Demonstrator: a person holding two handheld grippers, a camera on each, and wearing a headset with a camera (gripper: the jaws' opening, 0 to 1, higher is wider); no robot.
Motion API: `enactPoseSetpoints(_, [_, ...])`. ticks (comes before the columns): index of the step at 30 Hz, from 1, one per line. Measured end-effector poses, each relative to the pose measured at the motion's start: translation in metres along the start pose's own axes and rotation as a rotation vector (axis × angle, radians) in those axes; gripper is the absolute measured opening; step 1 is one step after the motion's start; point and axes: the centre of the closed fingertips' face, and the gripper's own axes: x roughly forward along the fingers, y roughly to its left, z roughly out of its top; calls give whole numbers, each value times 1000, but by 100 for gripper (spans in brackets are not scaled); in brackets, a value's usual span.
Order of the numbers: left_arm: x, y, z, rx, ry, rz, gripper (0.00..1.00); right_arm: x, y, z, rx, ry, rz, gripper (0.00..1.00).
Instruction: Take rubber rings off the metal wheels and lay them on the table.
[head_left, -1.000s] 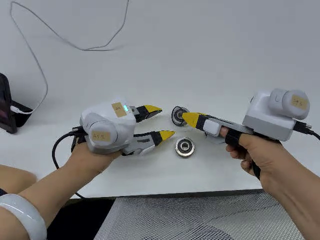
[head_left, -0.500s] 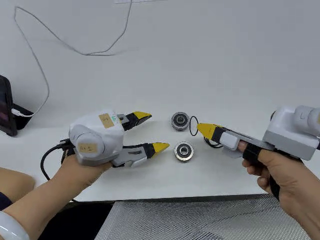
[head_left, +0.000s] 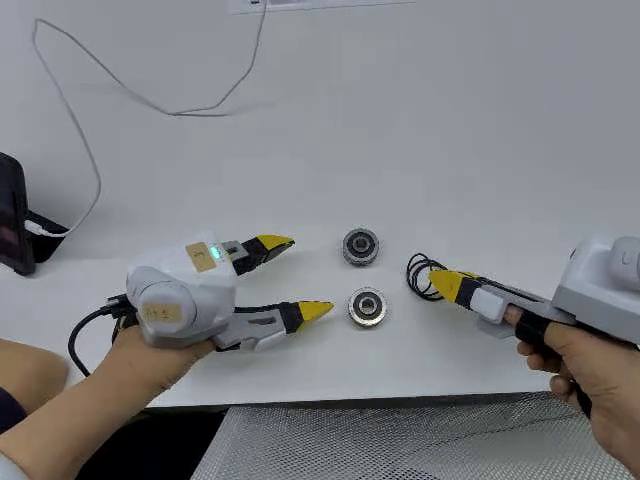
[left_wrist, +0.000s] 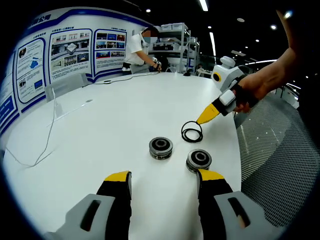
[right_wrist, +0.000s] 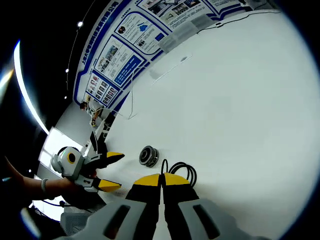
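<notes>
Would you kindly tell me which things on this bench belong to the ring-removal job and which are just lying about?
For the job:
- far metal wheel
- near metal wheel
- rubber rings, lying on the table
- left gripper, open
- right gripper, jaws together at the rings

Just lying about:
- grey cable
- black device at the left edge

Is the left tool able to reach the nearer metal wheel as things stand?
Probably yes: the left tool is open, with only bare table between it and the nearer metal wheel just ahead.
</notes>
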Motion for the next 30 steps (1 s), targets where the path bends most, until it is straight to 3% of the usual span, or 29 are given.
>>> enactPoseSetpoints(2, [-1, 0, -1, -3, -1, 0, 54, 0, -2, -1, -7, 8, -8, 10])
enactPoseSetpoints(7, [-3, 0, -2, -6, 1, 3, 54, -3, -4, -5, -60, 23, -23, 11])
enactPoseSetpoints(15, [-9, -1, -2, -13, -2, 10, 54, -7, -6, -11, -169, 46, -33, 22])
enactPoseSetpoints(20, [-13, -5, -1, -21, -13, 8, 54, -9, 2, -13, -286, 54, -8, 30])
enactPoseSetpoints(25, [-19, -12, -1, -30, -22, -1, 55, -11, 10, -19, -457, 88, 10, 41])
enactPoseSetpoints(30, [-24, -17, -1, -41, -30, -1, 57, -12, 4, -27, -576, 132, -6, 48])
